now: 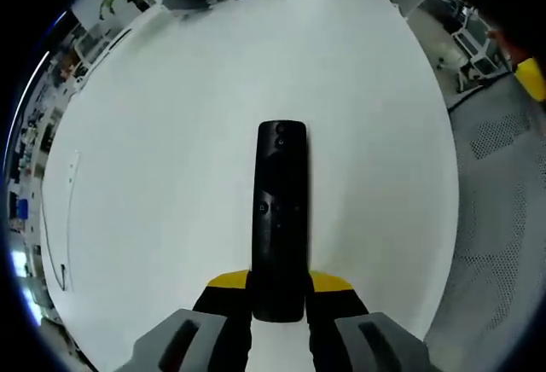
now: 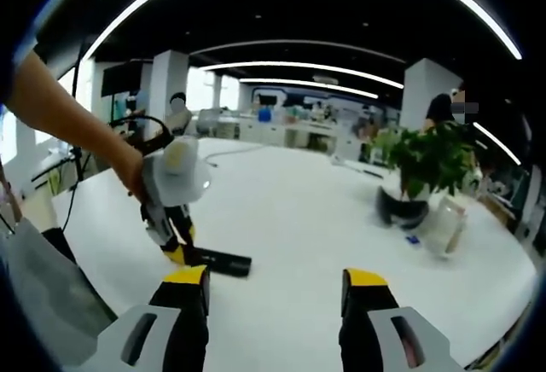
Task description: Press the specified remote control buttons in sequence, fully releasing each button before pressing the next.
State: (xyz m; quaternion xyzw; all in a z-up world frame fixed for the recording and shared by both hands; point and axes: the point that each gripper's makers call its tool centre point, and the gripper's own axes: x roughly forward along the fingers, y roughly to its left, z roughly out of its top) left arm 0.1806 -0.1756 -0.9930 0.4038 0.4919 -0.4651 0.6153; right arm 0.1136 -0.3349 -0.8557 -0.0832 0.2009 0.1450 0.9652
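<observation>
The left gripper (image 1: 277, 304) is clamping the remote (image 1: 280, 218) by its near end, flat on the white table (image 1: 153, 133). The right gripper (image 2: 275, 291) is hovering wide open; it needs narrowing so one tip lands squarely on a single button

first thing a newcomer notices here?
The black remote control, lying long on the white table with its near end clamped between the yellow-tipped jaws of the left hand-held gripper. In the right gripper view, a person's hand holds that hand-held gripper down on the remote, while the right hand-held gripper hangs open above the table. A potted plant stands at the far right.
</observation>
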